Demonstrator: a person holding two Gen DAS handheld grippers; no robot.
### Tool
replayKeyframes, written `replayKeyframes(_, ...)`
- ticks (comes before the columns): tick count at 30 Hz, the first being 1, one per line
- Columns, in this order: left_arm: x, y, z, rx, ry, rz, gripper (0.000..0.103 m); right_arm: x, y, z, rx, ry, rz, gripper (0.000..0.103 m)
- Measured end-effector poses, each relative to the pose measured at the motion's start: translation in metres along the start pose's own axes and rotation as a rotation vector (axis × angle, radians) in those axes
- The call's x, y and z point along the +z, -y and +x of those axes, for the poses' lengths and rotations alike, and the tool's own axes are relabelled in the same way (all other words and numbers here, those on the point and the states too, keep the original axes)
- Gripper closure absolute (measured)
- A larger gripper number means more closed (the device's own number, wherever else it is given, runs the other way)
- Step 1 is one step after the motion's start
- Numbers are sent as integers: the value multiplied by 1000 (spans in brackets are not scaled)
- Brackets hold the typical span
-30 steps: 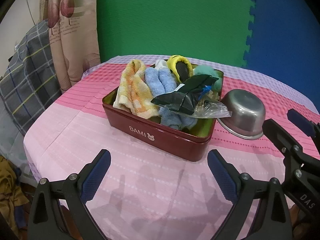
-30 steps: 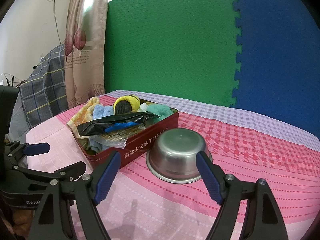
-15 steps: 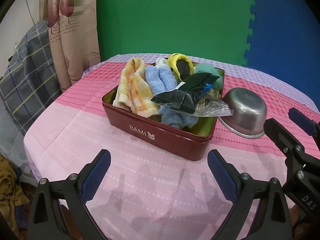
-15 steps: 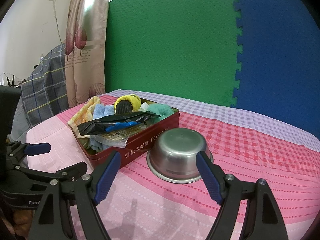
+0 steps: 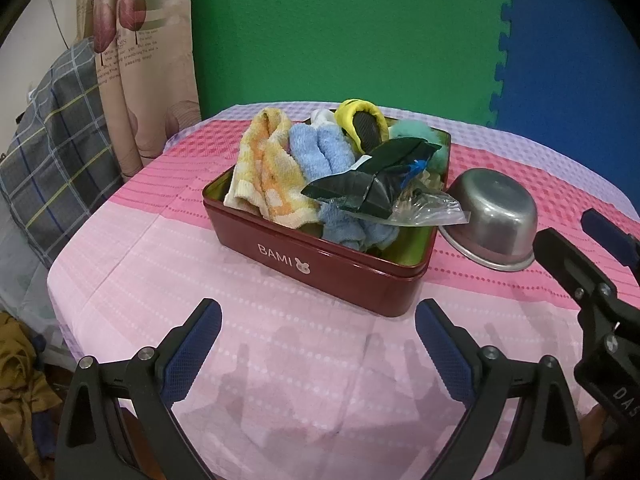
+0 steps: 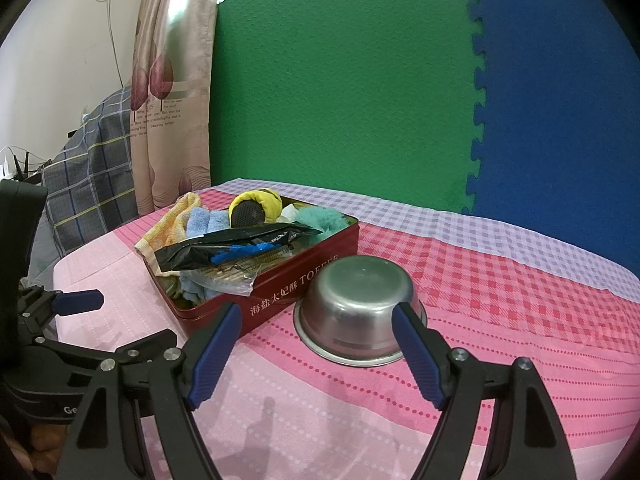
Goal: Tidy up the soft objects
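- The left gripper (image 5: 318, 322) is a matte black plastic clamp with two angled arms.
- Its fingers (image 5: 192, 354) carry ribbed dark-blue rubber pads on their inner faces.
- Round silver screws sit on each arm behind the pads.
- The right gripper (image 6: 316, 326) has the same build: black arms, blue ribbed pads, silver screws.
- White letters "DAS" mark the right gripper's body in the left wrist view; "Ge" marks the left one's body in the right wrist view.

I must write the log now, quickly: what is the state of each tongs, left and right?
Left tongs: open, holding nothing, above the bare tablecloth.
Right tongs: open, holding nothing, in front of the metal bowl.
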State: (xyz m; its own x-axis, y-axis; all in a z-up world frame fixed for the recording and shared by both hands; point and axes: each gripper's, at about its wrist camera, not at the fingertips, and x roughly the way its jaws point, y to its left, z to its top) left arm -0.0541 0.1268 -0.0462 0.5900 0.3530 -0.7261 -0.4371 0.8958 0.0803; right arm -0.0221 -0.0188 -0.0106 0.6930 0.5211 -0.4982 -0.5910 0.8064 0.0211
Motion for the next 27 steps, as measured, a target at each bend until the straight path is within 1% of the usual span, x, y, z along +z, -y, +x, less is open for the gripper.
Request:
replayKeyframes(13,-1,2,0,2,-6,7,7,0,0,0,1,0,0,23)
replayKeyframes(16,-1,2,-2,2,12,3,7,0,0,0,1,0,0,23)
replayKeyframes(19,-1,1,-7,27,54,12,7,0,1,0,2,-2,4,23)
replayKeyframes(20,-1,1,-10,40,72,20,7,0,1,0,6,-9,6,23)
replayKeyframes(21,0,1,-11,37,76,18,7,-1,3,-1,14,-19,12,23)
replayKeyframes(23,2,-2,-14,15,66,3,6,-3,16,-3,24,-41,44,23)
replayKeyframes(25,4,-3,-17,12,51,-1,6,-4,33,-3,-15,-68,65,23)
replayKeyframes(26,4,-3,-21,10,39,-2,6,-6,53,1,-39,-125,96,23)
replayKeyframes(27,5,-4,-24,4,26,-4,6,-8,70,4,-43,-167,131,23)
